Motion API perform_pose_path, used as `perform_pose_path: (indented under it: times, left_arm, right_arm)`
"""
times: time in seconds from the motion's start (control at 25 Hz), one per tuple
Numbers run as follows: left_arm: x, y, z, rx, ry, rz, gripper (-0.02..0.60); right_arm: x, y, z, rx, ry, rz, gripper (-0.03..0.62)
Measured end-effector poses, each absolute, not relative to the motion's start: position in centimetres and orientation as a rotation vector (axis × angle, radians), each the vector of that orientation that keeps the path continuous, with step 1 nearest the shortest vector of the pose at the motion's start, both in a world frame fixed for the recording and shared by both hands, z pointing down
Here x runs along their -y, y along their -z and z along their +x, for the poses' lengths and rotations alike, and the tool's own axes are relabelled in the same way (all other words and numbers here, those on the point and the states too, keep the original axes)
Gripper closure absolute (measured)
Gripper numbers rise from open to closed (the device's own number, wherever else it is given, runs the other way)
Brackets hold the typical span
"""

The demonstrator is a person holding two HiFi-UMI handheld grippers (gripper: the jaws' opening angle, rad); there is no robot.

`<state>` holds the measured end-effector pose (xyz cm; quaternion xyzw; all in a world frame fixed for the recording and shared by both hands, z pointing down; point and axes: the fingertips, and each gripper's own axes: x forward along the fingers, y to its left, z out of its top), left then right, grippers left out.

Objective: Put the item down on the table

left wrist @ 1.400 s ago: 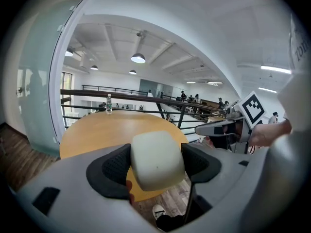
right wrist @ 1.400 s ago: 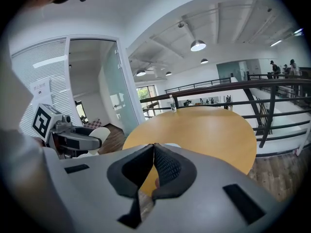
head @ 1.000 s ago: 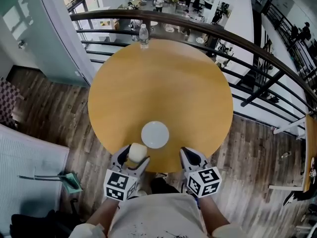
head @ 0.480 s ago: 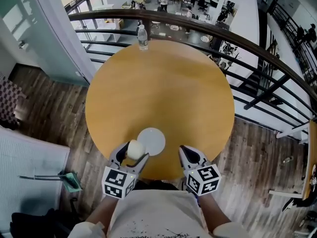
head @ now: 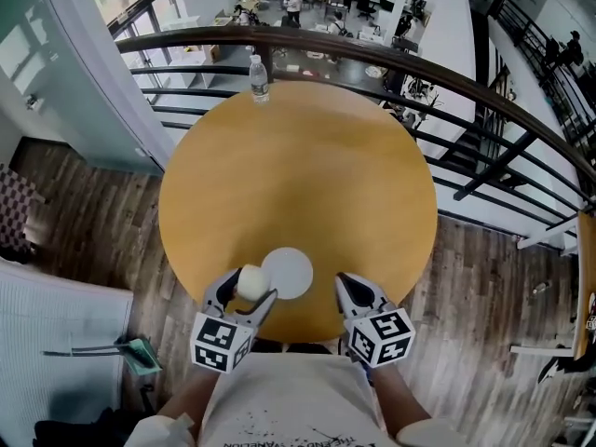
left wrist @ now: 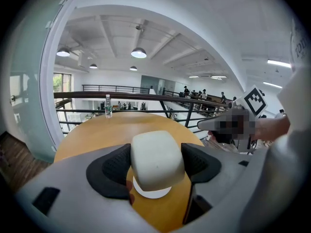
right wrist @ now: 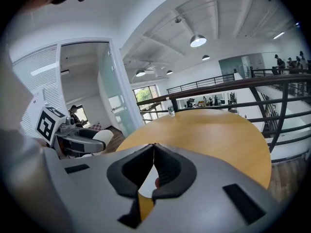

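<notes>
A cream, rounded block (head: pixel 250 282) sits between the black pads of my left gripper (head: pixel 244 289), which is shut on it just above the near edge of the round wooden table (head: pixel 307 175). In the left gripper view the block (left wrist: pixel 156 159) fills the gap between the jaws, with a white round plate (left wrist: pixel 151 193) below it. In the head view that plate (head: pixel 289 273) lies on the table right beside the block. My right gripper (head: pixel 350 292) hovers at the near table edge, and its jaws (right wrist: pixel 153 165) meet with nothing between them.
A clear water bottle (head: pixel 258 78) stands at the table's far edge. A dark curved railing (head: pixel 447 77) runs behind the table, with a drop to a lower floor beyond it. Wooden flooring (head: pixel 84 203) surrounds the table, and a glass wall stands to the left.
My left gripper, still holding the block, has drawn closer to the white plate over the table's near edge. The right gripper has stayed shut beside it.
</notes>
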<state>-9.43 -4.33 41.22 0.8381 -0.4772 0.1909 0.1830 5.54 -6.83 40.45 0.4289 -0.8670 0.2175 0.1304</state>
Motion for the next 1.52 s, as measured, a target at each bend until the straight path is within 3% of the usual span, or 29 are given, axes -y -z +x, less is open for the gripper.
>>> perform_pose_path:
  times: [1.52]
  left_arm:
    - [9.1, -47.9, -7.5, 1.086, -0.667, 2.398, 0.245]
  right_arm:
    - [9.2, -45.9, 3.6, 2.376, -0.727, 1.261, 0.568]
